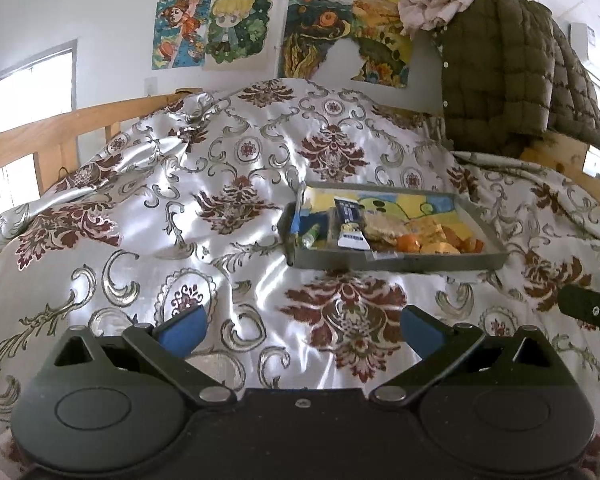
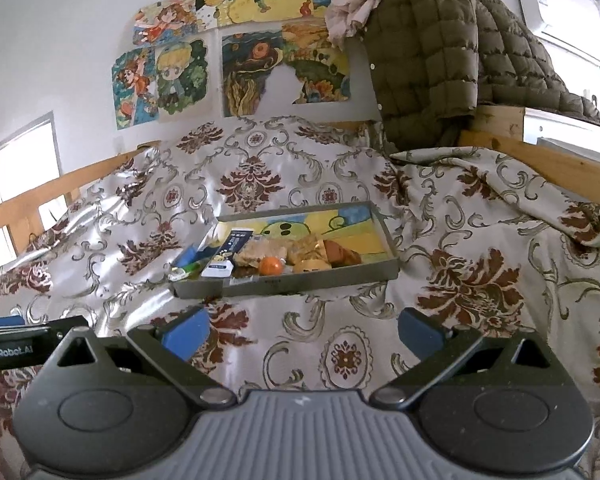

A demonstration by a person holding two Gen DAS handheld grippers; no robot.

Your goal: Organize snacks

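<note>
A shallow grey tray (image 1: 396,261) (image 2: 284,285) lies on a patterned satin bedspread and holds several snacks. Among them are a dark blue and white packet (image 1: 350,224) (image 2: 226,254), an orange round sweet (image 1: 408,243) (image 2: 271,266), clear-wrapped pastries (image 1: 384,228) (image 2: 256,256), a green-tipped wrapper (image 1: 312,236) (image 2: 186,269) and a brown bun (image 2: 340,256). My left gripper (image 1: 302,330) is open and empty, hovering over the bedspread short of the tray. My right gripper (image 2: 304,330) is also open and empty, just in front of the tray's near wall.
The bedspread (image 1: 204,184) (image 2: 480,264) is wrinkled and rises behind the tray. Wooden bed rails (image 1: 40,136) (image 2: 540,164) run along both sides. An olive quilted jacket (image 1: 496,76) (image 2: 432,52) hangs at the back right. Cartoon posters (image 1: 228,28) cover the wall. The other gripper's body shows at the view edges (image 1: 592,312) (image 2: 16,340).
</note>
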